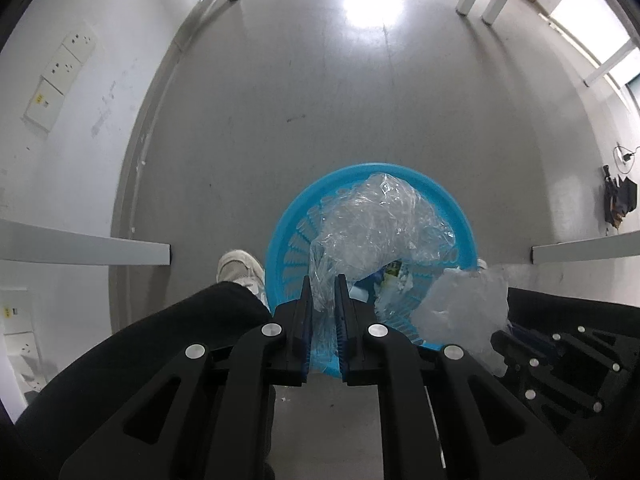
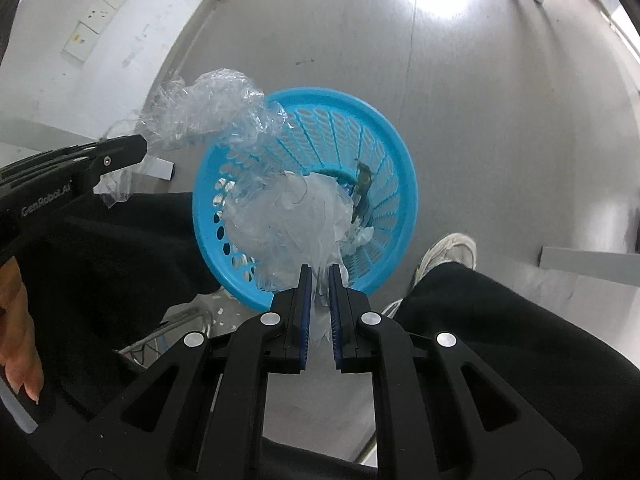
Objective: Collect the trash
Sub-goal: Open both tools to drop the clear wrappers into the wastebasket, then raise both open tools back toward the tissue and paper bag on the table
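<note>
Left gripper clamps clear film; right gripper clamps a cloudy bag. Both wads hang above the blue basket on the floor just beyond. Step in hand: depositing. Next, judged: lower both inside the rim, then release.

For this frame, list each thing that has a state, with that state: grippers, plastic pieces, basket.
left gripper: shut on the clear crinkled plastic, above the basket.
right gripper: shut on the cloudy plastic film, above the basket.
clear crinkled plastic: crumpled, held, hanging over the basket.
cloudy plastic film: bunched, held, over the basket's opening.
blue basket: upright on the floor, some trash already at the bottom.
</note>
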Motion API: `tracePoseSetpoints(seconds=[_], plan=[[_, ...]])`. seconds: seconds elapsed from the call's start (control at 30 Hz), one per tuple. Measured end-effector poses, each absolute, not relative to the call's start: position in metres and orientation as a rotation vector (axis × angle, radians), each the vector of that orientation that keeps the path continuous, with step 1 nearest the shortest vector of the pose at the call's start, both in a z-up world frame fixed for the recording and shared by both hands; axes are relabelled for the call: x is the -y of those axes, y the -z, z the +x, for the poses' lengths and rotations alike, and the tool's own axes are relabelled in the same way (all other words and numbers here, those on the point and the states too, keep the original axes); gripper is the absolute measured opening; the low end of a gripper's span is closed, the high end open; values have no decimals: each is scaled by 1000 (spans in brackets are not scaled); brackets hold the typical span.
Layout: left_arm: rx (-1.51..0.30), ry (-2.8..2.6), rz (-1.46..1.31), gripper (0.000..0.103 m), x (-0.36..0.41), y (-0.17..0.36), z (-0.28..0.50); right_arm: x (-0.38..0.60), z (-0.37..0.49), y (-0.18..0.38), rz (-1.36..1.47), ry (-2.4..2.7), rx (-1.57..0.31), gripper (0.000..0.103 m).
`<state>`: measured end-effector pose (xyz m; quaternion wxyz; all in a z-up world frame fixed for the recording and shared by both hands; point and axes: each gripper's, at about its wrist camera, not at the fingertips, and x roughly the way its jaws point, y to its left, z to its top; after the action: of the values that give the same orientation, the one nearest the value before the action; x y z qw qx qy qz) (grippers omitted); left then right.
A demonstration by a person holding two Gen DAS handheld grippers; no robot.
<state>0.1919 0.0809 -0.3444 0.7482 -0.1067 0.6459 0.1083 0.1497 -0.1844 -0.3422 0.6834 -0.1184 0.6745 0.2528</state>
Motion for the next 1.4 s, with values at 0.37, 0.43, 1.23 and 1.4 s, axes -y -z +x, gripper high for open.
tracePoseSetpoints(seconds=[0.37, 0.43, 1.23, 1.4], plan=[[-1483, -232, -294, 13, -87, 370, 205, 182, 171, 384, -230, -525, -1599, 17], [-1469, -220, -344, 28, -92, 371, 208, 183, 174, 385, -209, -527, -1595, 23], [-1289, -171, -402, 46, -88, 311, 161, 198, 143, 315, -241, -560, -1410, 46], [-1231, -133, -383, 48, -82, 285, 143, 210, 127, 286, -209, -597, -1350, 51]])
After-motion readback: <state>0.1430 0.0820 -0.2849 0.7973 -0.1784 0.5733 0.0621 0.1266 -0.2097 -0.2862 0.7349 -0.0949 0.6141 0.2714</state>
